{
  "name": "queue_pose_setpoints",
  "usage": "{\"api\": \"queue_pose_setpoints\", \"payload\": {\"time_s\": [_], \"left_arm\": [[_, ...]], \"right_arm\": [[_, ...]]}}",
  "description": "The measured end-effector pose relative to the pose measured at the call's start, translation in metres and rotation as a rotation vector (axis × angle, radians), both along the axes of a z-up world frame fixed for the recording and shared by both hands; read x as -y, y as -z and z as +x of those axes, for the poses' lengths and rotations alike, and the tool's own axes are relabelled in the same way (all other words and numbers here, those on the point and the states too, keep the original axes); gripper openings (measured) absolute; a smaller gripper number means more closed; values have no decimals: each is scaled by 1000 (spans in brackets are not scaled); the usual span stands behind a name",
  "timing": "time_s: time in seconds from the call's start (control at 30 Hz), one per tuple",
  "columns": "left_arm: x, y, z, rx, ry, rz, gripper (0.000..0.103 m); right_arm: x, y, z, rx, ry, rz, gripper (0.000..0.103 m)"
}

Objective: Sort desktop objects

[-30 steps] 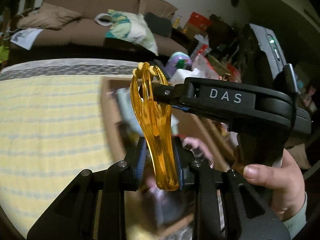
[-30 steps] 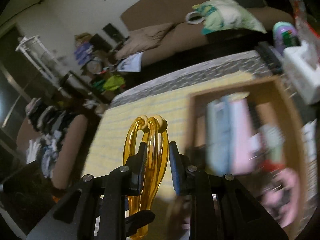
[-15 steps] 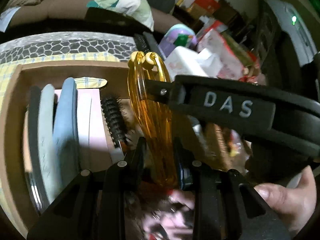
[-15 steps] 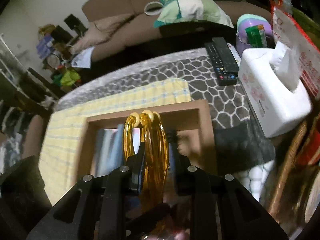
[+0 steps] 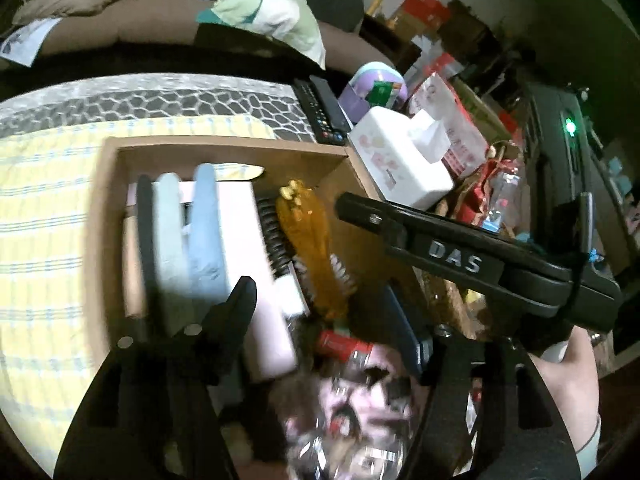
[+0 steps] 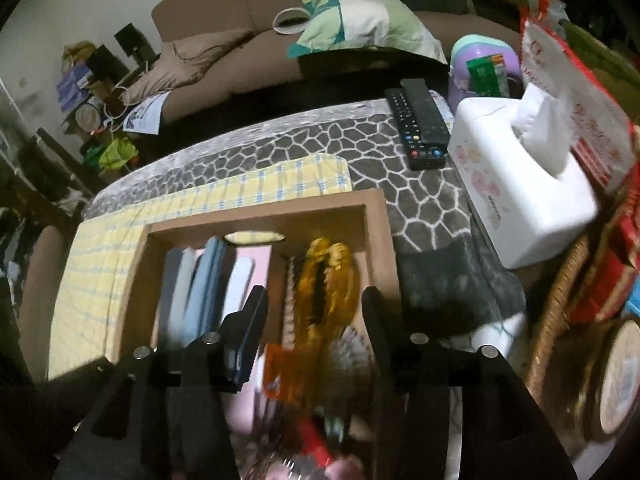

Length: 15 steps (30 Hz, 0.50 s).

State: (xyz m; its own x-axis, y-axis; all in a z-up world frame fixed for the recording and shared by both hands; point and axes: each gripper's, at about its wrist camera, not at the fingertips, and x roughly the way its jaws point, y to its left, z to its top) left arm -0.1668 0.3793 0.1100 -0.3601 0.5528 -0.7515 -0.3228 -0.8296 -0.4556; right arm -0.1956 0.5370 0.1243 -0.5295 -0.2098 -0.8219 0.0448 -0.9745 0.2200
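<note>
Tongs, left and right, gape above blurred amber clip, seemingly inside box.

A brown sofa stands against a pale wall, behind a grey stone-patterned table.

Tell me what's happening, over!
Both grippers, left and right, open, empty. Orange clip lying in the wooden box beside the hairbrush. Nothing blocking.
</note>
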Motion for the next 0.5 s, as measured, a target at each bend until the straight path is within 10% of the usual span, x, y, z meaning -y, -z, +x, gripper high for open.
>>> {"api": "queue_pose_setpoints", "payload": {"time_s": [0.5], "left_arm": [[105, -52, 96, -47, -59, -60, 103]], "right_arm": [[57, -39, 108, 20, -18, 44, 103]]}}
